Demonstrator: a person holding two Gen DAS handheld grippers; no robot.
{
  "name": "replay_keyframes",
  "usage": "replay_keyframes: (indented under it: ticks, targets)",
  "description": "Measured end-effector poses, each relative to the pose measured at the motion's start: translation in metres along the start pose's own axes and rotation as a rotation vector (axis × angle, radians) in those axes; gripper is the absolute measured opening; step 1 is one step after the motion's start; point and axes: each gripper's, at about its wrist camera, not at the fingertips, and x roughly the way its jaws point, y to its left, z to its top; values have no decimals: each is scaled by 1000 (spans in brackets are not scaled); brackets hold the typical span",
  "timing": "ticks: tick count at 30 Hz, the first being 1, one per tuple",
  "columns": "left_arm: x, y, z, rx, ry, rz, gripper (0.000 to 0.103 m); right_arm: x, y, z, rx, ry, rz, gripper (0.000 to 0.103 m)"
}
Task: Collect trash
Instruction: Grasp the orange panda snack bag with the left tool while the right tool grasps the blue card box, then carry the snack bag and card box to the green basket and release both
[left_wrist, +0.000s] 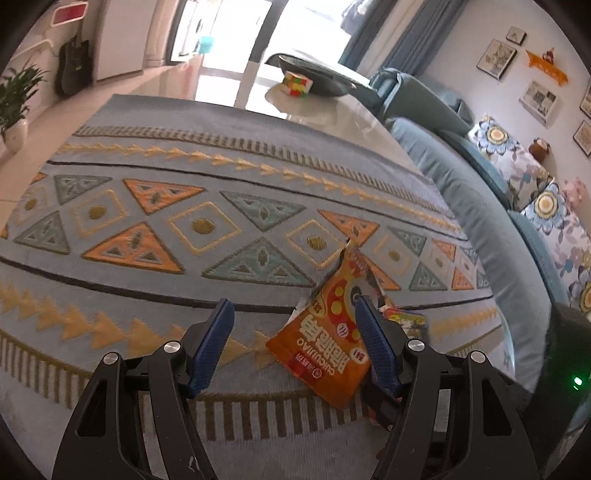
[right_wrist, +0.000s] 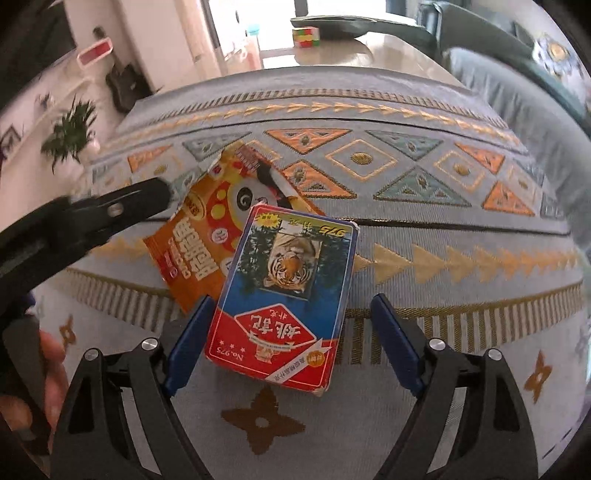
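Both grippers tilt steeply down toward the rug (left_wrist: 147, 155), fingers apart and clamping nothing. The right gripper (right_wrist: 291, 343) straddles the near end of a card box (right_wrist: 284, 295) lying near the rug's near edge, its left finger (right_wrist: 188, 347) just beside the box. The left gripper (left_wrist: 295, 343) hangs over the orange snack packet (left_wrist: 325, 350) just beyond, which the box partly overlaps.

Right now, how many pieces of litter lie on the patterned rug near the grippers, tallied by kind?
Orange snack packet: 1
Card box with a tiger picture: 1
Total: 2
Both lie on the rug; the box partly overlaps the packet. The right gripper straddles the box with its jaws open, and the left gripper hangs open over the packet.
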Motion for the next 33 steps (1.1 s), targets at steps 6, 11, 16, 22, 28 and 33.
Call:
replay_keyframes:
  ticks: [6, 11, 16, 22, 28, 33]
  targets:
    - [20, -14, -7, 43, 52, 16, 67, -5, -38, 3, 4, 23, 5, 62]
    - [23, -39, -21, 137, 52, 94, 76, -8, -84, 5, 104, 24, 49, 61]
    - [31, -65, -41, 296, 55, 235, 78, -10, -95, 4, 128, 14, 56, 61]
    - [28, -66, -40, 298, 51, 244, 73, -8, -93, 9, 117, 9, 52, 61]
    - [20, -60, -37, 253, 21, 205, 51, -19, -92, 5, 128, -27, 79, 61]
    - [20, -67, -33, 229, 27, 128, 4, -37, -86, 7, 97, -100, 79, 61]
